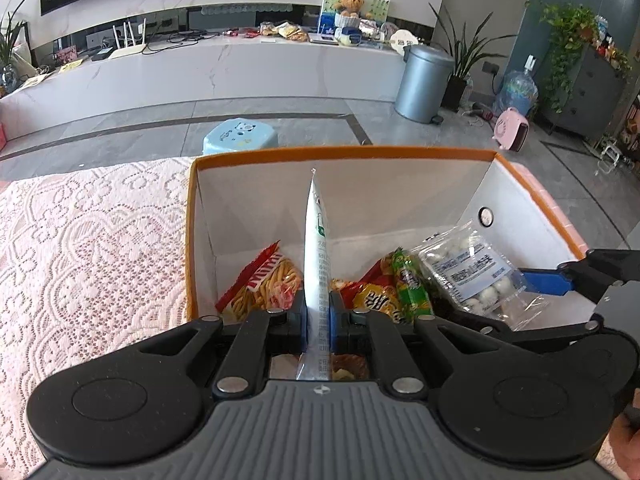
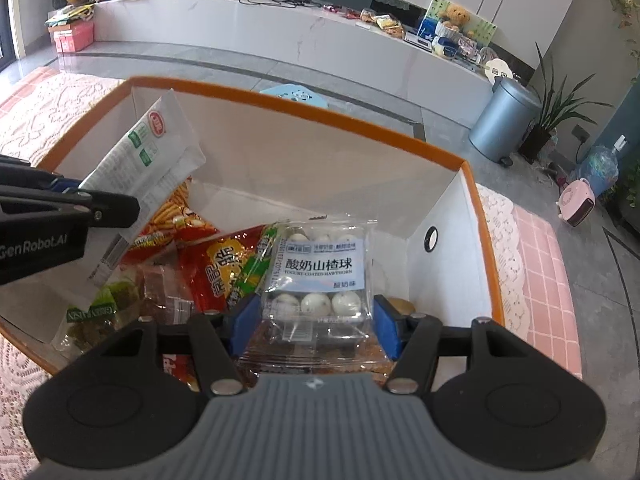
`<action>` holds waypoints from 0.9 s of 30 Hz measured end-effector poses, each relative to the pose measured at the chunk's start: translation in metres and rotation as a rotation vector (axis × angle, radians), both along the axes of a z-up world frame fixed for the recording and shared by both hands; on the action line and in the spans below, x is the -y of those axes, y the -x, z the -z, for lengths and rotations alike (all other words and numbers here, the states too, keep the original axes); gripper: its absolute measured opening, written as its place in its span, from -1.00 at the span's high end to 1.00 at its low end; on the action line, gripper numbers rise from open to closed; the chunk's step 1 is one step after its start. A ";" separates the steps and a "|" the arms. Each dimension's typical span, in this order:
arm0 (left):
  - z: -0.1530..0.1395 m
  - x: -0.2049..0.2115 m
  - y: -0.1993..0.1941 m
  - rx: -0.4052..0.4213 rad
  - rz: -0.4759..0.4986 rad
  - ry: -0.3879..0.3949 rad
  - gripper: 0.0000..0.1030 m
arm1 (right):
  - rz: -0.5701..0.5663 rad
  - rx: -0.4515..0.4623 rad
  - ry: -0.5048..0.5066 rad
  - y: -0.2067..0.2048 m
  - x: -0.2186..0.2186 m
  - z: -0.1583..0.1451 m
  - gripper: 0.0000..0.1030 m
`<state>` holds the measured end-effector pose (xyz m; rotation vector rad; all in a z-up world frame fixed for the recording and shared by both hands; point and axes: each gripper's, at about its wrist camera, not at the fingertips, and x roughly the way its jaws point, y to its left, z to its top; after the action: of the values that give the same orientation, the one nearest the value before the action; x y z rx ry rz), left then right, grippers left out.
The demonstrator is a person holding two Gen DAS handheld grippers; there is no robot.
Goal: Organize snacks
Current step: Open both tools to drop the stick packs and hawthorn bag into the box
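A pink lace cloth (image 1: 88,248) covers the table, and on it stands the box (image 1: 336,151), white inside with an orange rim. Beyond the box lies a grey tiled floor with a pale blue stool (image 1: 240,134) just behind the far wall of the box. Farther back runs a long white marble bench (image 1: 224,68) carrying cables, snack bags and a teddy bear (image 1: 351,3). To the right of the box, out on the floor, are a grey bin (image 1: 424,80), potted plants and a small pink heater (image 1: 512,129).

Readable writing: the clear pack (image 2: 320,276) held over the box carries a pale blue label with Chinese characters and "YOGURT-COATED HAWTHORN". A bag at the near left corner of the box reads "GREEN RAISIN" (image 2: 94,314). The other gripper's black body shows "GenRobot.AI".

The left gripper (image 1: 318,320) has its blue pads pressed together on a thin white pouch (image 1: 318,240), seen edge-on and standing upright above the box's middle; from the right wrist view the pouch shows a red round logo and green marks. The right gripper (image 2: 316,320) is half spread, its pads pinching the sides of the clear pack, which holds two rows of white balls and hangs over the right part of the box.

Inside the box lie a red bag of yellow sticks (image 1: 264,284), a red and yellow bag (image 1: 372,296) and a green one (image 1: 412,284).
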<state>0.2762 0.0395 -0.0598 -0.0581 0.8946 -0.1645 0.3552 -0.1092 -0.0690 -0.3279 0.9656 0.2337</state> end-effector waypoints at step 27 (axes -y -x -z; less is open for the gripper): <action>-0.087 0.011 0.087 0.380 -0.060 -0.093 -0.74 | -0.010 0.208 -0.037 0.067 0.009 -0.093 -0.89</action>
<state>0.1888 0.0287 0.0277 0.0329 0.5198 -0.0739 0.2880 -0.1182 0.0242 -0.3166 0.7535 0.2213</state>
